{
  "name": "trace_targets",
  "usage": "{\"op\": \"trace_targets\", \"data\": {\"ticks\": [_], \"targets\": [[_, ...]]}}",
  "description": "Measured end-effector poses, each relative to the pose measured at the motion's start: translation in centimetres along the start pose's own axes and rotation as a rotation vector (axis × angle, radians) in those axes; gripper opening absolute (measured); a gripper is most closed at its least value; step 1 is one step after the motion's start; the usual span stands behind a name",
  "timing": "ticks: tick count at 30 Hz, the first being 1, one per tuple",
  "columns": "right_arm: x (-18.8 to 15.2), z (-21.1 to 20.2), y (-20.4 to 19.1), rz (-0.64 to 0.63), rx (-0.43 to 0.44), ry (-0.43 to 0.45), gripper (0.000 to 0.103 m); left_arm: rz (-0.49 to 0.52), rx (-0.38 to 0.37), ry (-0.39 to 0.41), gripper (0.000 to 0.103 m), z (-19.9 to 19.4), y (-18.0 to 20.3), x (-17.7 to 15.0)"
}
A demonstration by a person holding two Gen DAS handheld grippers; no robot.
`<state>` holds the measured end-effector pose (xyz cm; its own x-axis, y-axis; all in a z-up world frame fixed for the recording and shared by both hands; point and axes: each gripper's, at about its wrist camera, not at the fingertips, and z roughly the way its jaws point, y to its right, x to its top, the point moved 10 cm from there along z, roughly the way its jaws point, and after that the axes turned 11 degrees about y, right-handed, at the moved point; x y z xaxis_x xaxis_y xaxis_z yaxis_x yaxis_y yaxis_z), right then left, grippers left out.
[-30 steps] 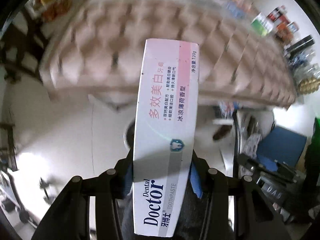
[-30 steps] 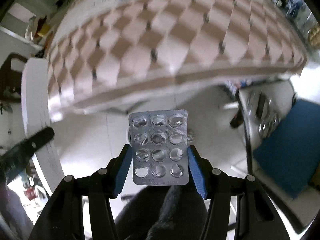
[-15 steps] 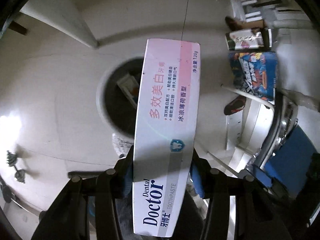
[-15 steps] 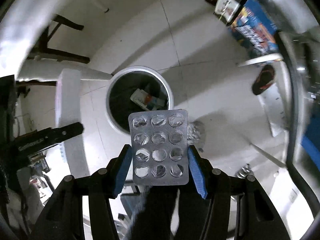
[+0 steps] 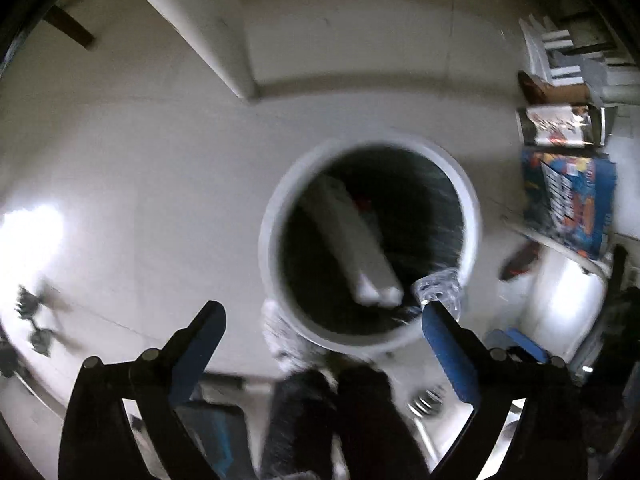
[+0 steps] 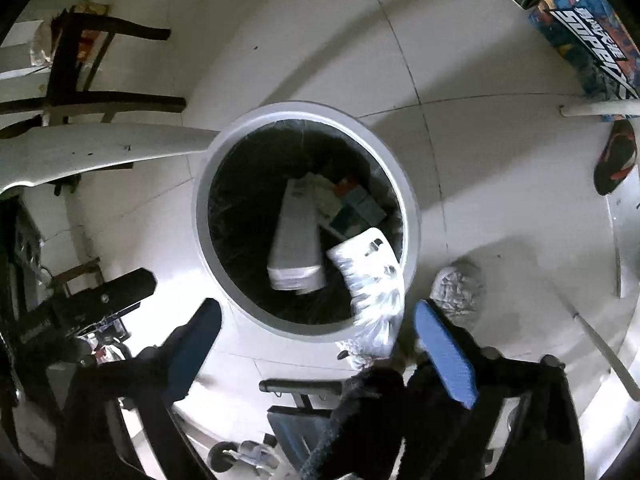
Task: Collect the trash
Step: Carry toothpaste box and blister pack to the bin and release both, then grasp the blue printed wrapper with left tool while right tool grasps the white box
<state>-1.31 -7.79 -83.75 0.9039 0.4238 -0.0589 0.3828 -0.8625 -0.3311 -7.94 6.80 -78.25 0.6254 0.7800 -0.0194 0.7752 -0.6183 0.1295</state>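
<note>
Hovering over the round white trash bin [image 6: 412, 224], both of your grippers are empty. Your left gripper [image 5: 320, 320] has its blue-padded fingers spread wide with nothing between them, and your right gripper [image 6: 316, 320] is spread just as wide. The toothpaste box [image 6: 296, 240] lies inside the bin against the black liner, leaning lengthwise among other discarded cartons. The blister pack [image 6: 372, 276] sits at the near rim, tilted, with its lower end apparently hanging over the edge rather than fully inside; it looks blurred, so you cannot tell whether it is falling or resting there.

As a judgement, this load is nearly delivered: the box is in, the pack is only partly in. A crumpled whitish wad [image 6: 456, 284] lies on the tiled floor just beside the bin, and it reads as more trash to pick up. You should confirm the pack drops in, then go for that wad and anything left elsewhere.
</note>
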Motion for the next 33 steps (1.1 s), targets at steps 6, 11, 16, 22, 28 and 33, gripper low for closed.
{"op": "trace_targets", "data": {"ticks": [6, 11, 16, 22, 28, 33], "targets": [[-0.7, -1.2, -0.3, -0.092, -0.084, 0.022, 0.099, 0.077, 0.092, 0.085, 0.1, -3.0, 0.0, -1.1], [-0.8, -3.6, -0.1, -0.157, -0.198, 0.059, 0.099, 0.094, 0.103, 0.105, 0.1, -5.2, -0.4, -1.5], [-0.6, -6.8, -0.6, -0.193, -0.269, 0.097, 0.099, 0.129, 0.119, 0.13, 0.1, -7.7, 0.1, -1.9], [-0.6, -11.0, -2.4, -0.235, -0.297, 0.137, 0.099, 0.132, 0.126, 0.138, 0.1, -11.4, -0.1, -2.9], [-1.7, -16.2, -4.7, -0.247, -0.289, 0.147, 0.099, 0.147, 0.123, 0.157, 0.1, -17.1, 0.2, -4.0], [-3.1, -21.6, -7.0, -0.237, -0.269, 0.15, 0.099, 0.16, 0.11, 0.18, 0.1, -23.5, 0.5, -4.5]]}}
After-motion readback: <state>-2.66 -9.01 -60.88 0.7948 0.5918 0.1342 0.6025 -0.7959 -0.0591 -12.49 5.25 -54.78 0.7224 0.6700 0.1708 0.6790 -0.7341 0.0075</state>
